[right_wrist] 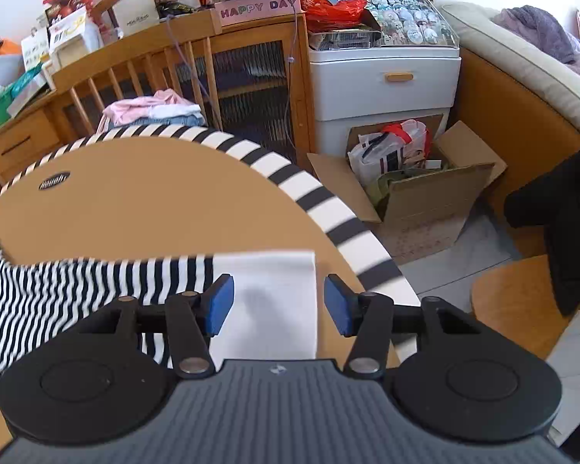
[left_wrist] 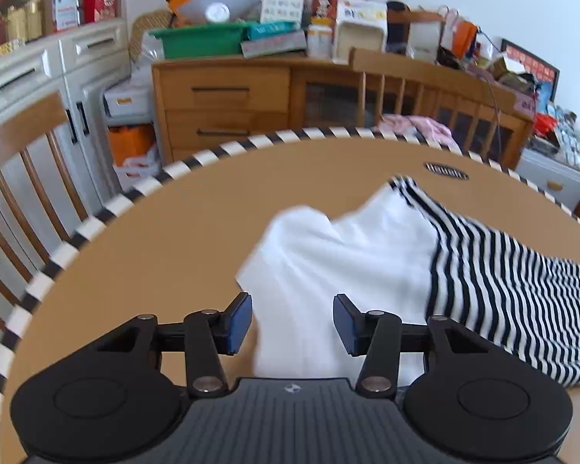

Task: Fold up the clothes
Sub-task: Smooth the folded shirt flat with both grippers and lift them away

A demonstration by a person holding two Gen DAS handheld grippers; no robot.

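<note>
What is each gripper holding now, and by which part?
Nothing is held. The left gripper and the right gripper both stand open above the white parts of the striped shirt, and their pads do not press on the cloth.

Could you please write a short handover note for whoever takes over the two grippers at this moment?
Left gripper: open, holding nothing, above a white sleeve.
Right gripper: open, holding nothing, above the other white sleeve.
The striped shirt lies on the round table, one white sleeve rumpled, the other lying flat.
Done: shirt laid on the table; how far it is folded cannot be told.
Left: finish folding. Other clothes sit beyond the table.
</note>
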